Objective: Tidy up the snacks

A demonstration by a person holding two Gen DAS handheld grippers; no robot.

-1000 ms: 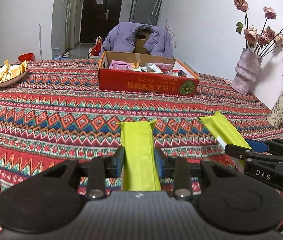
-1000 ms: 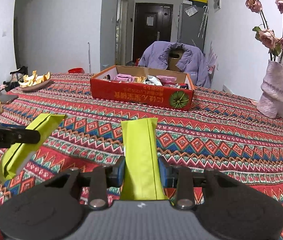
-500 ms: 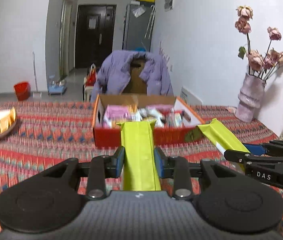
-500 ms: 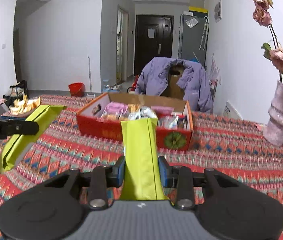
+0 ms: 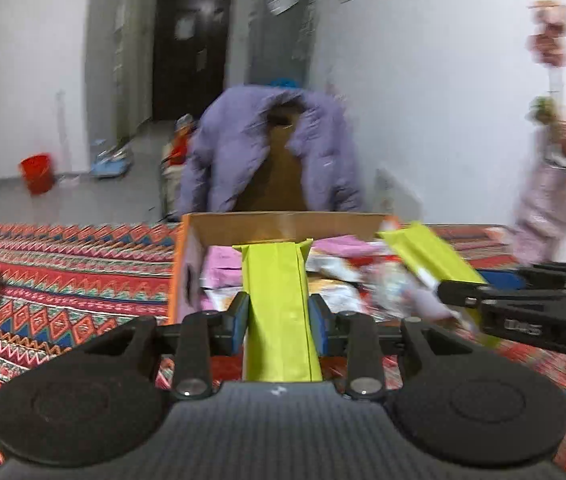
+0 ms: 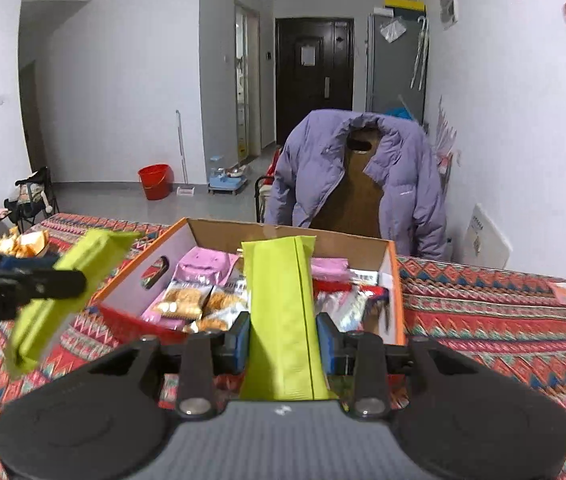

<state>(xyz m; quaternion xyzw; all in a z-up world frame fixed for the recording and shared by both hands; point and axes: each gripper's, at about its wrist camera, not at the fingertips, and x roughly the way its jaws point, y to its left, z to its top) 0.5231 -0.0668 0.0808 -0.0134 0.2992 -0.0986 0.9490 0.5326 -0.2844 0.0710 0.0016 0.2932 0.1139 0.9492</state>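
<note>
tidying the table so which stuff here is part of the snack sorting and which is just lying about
Job: green packet in left hand-held gripper; green packet in right hand-held gripper; snack box.

Lying about: purple jacket, red bucket, vase.

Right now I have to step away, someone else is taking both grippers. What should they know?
Left gripper: shut on a green packet, near the snack box.
Right gripper: shut on a second green packet, its tip over the box.
Done: pink and other snacks already lie in the box.
Left: lower both green packets in, release, and check the patterned tablecloth for leftovers.
</note>
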